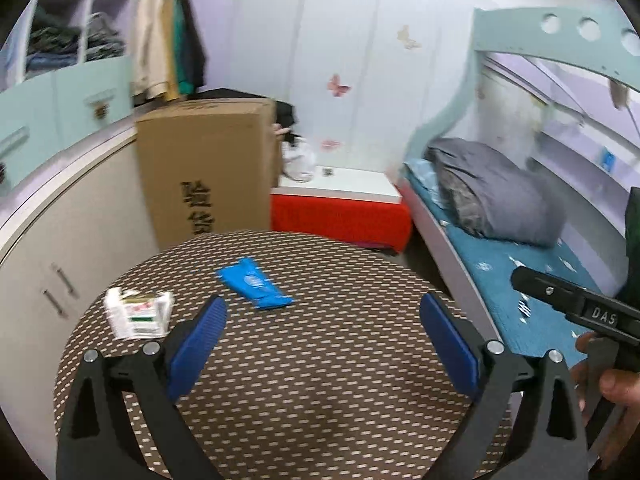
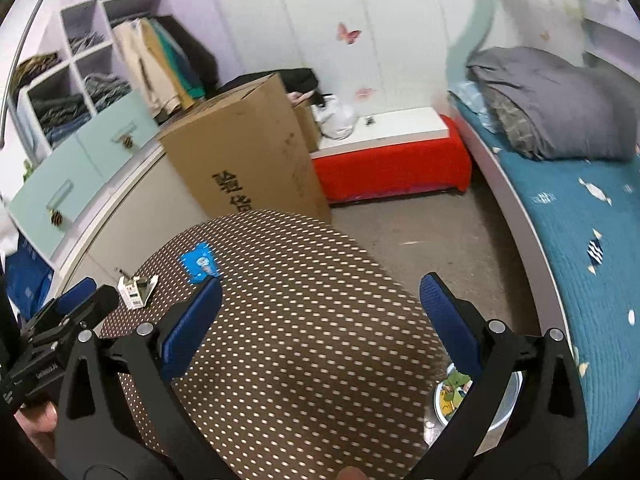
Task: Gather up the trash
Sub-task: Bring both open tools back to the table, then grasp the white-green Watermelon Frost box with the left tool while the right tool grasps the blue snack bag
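Blue wrapper [image 1: 254, 284] and white carton [image 1: 138, 312] are lying uncollected on the desk [image 1: 320, 360]; left claw [image 1: 322, 340] and right claw [image 2: 320, 332] are hovering agape, empty.

The left gripper [image 1: 323, 311] is hovering with its jaws spread wide and nothing between them. The right gripper [image 2: 321, 295] is doing likewise, its jaws gaping and empty. A hand [image 1: 608, 396] is gripping the right gripper's handle, and another hand [image 2: 38, 420] is gripping the left's.
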A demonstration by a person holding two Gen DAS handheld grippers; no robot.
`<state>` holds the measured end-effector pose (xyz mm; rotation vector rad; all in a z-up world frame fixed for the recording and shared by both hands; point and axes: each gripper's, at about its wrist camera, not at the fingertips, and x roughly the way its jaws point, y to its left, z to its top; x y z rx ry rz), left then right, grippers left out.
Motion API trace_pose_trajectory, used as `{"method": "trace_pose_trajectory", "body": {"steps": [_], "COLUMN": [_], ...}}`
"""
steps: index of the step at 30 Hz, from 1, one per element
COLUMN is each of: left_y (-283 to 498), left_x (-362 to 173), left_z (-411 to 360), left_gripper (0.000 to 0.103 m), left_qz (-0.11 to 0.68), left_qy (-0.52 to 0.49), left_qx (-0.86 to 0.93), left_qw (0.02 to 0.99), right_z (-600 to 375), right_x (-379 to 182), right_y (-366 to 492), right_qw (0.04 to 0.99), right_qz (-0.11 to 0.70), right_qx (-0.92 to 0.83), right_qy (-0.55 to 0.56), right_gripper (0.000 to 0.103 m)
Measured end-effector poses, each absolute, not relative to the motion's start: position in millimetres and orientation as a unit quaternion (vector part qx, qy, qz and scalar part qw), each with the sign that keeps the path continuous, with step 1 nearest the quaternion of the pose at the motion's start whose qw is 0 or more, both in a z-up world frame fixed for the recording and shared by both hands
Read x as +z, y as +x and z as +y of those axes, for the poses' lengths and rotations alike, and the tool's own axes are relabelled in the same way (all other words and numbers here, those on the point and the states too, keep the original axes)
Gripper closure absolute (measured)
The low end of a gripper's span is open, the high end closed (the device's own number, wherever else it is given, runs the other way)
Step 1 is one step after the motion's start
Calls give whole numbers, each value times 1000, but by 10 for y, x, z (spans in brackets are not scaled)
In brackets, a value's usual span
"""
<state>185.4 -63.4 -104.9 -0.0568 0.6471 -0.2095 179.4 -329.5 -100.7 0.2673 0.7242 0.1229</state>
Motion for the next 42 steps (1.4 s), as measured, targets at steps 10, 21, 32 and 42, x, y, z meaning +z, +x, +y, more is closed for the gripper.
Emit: {"method": "trace_pose_trajectory", "body": {"steps": [10,21,32,42], "left_y": [1946,2200,2682,2913], "left_x": [-1349,-1831,-2143,-2225], "left_z": [287,981,1086,1018], "left_gripper": [8,8,8,29], "left_qz": [334,366,396,418], "left_qy": [-65,-77,-69,-63], "left_qx": [-26,35,29,11], "left_qw": [940,927,915,906], "right_z": [-2604,-2002,-1466,-1002], "right_x": [-1135,-1553,-1984,-2204], "right_y": [2086,2481,2971,3298], "right_qw": [918,897,877,877], "right_qz": [375,419,449,437], "right_qx": [102,136,171,190], "right_qy": [86,43,-4,-64], "right_gripper": [6,6,6,51]}}
